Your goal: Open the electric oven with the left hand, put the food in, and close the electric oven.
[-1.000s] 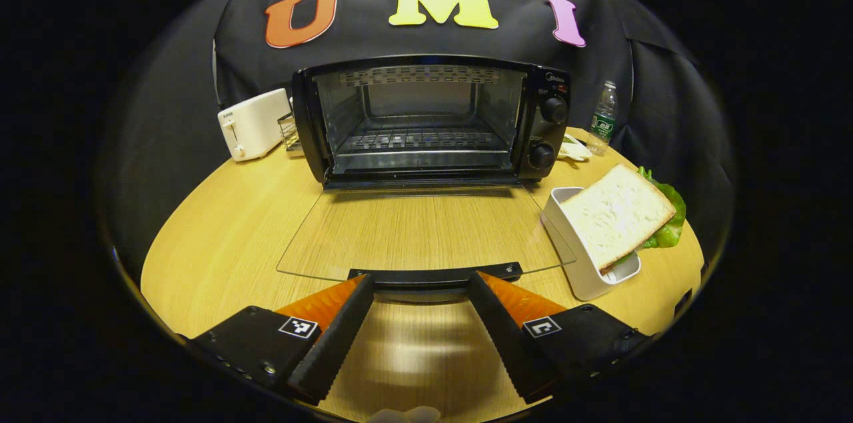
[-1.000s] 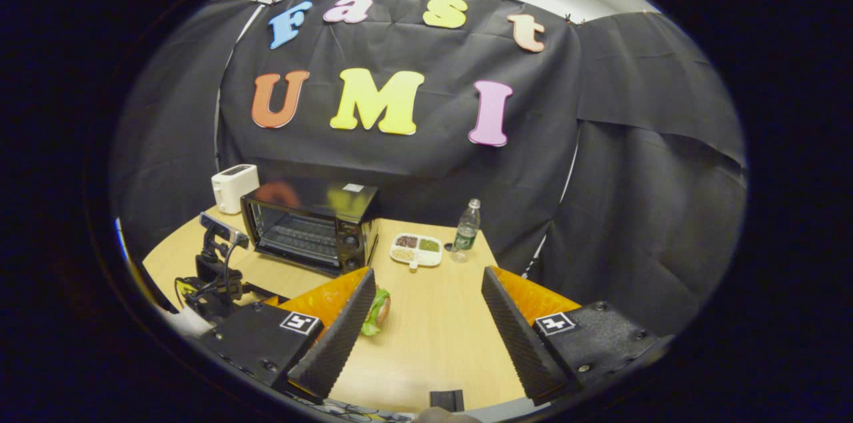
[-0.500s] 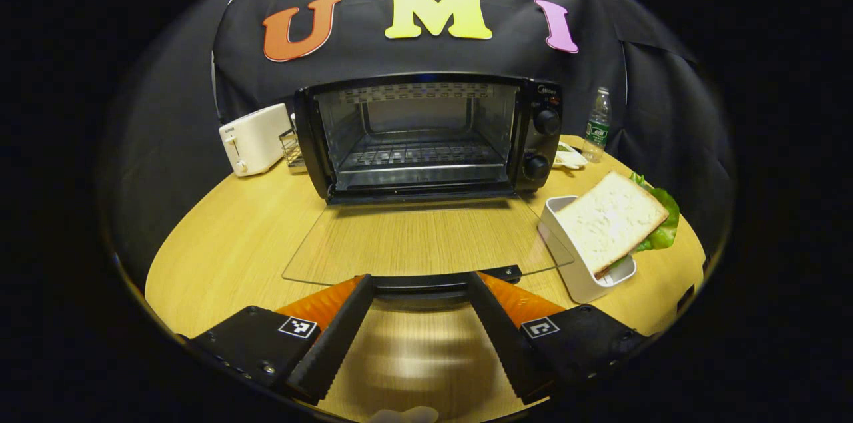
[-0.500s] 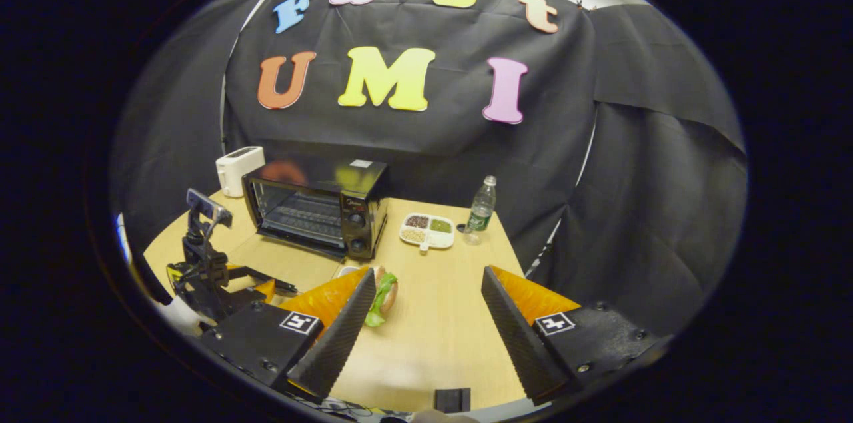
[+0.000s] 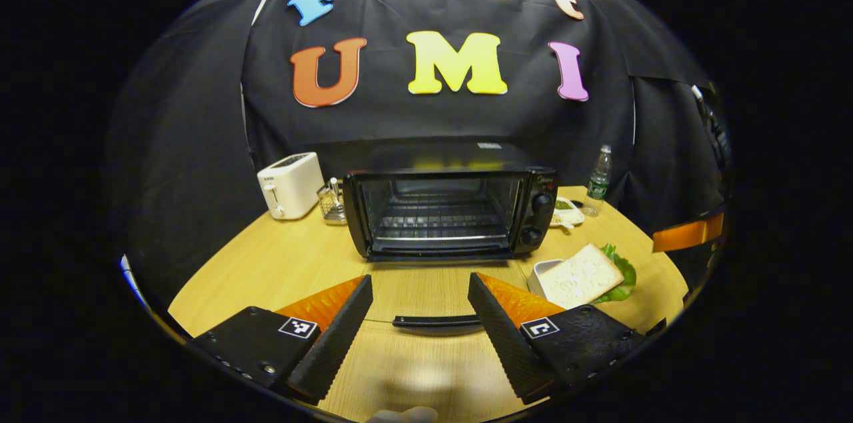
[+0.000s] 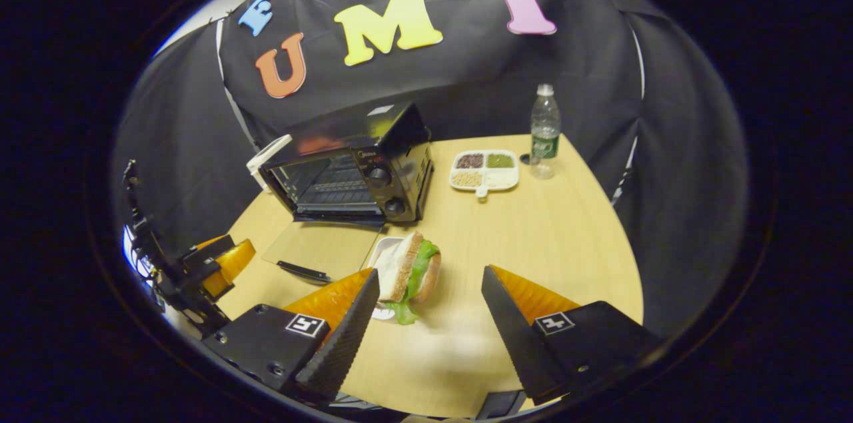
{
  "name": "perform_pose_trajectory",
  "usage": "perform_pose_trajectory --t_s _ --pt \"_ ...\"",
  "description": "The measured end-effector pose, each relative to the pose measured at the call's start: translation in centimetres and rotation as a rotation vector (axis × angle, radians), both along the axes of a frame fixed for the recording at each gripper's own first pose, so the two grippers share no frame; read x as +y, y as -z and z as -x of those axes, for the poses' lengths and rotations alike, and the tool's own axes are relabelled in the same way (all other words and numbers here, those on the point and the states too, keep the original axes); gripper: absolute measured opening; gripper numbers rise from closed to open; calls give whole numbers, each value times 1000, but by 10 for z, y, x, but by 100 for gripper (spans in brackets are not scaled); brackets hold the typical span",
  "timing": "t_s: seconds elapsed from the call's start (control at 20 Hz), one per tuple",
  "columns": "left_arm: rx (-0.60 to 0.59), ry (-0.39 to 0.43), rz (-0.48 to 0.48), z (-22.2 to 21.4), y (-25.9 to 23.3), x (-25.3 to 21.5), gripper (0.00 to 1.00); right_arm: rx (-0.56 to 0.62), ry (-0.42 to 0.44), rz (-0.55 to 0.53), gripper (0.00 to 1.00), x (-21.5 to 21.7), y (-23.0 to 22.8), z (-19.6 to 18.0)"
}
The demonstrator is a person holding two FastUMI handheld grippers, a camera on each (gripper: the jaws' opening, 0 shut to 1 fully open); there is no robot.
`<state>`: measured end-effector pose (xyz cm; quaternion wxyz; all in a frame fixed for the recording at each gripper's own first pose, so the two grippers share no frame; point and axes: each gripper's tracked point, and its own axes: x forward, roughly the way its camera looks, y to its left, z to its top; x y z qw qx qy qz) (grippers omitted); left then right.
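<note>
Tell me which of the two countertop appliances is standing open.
The black oven, its glass door folded flat onto the table. The white toaster to its left has no door.

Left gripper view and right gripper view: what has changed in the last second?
The left tool has pulled back from the oven door handle and is open. The right tool has tilted down toward the sandwich. The oven stays open, sandwich unmoved.

Left gripper view facing the oven (image 5: 443, 213) head-on; right gripper view above, oblique.
</note>
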<state>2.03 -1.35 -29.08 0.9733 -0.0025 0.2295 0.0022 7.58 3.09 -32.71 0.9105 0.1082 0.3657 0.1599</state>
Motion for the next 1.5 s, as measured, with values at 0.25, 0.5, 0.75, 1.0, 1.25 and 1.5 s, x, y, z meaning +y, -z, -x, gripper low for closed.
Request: perform_pose_trajectory --t_s 0.25,0.5,0.75,1.0,1.25,1.5 --pt "-47 -65 -21 13 -58 9 95 192 -111 -195 98 28 42 -19" --pt "-53 -147 -9 17 -90 4 95 310 -167 -295 85 42 60 -39" --pt "-28 -165 -17 21 -93 -5 87 378 -207 -385 46 53 55 -40" --pt "-47 -169 -9 31 -100 4 95 321 -193 -379 36 56 28 -35" --pt "-63 -62 32 42 -105 14 95 166 -20 -495 36 94 -27 -35" --pt "-60 91 78 57 -103 24 95 59 203 -711 39 168 -44 -46"
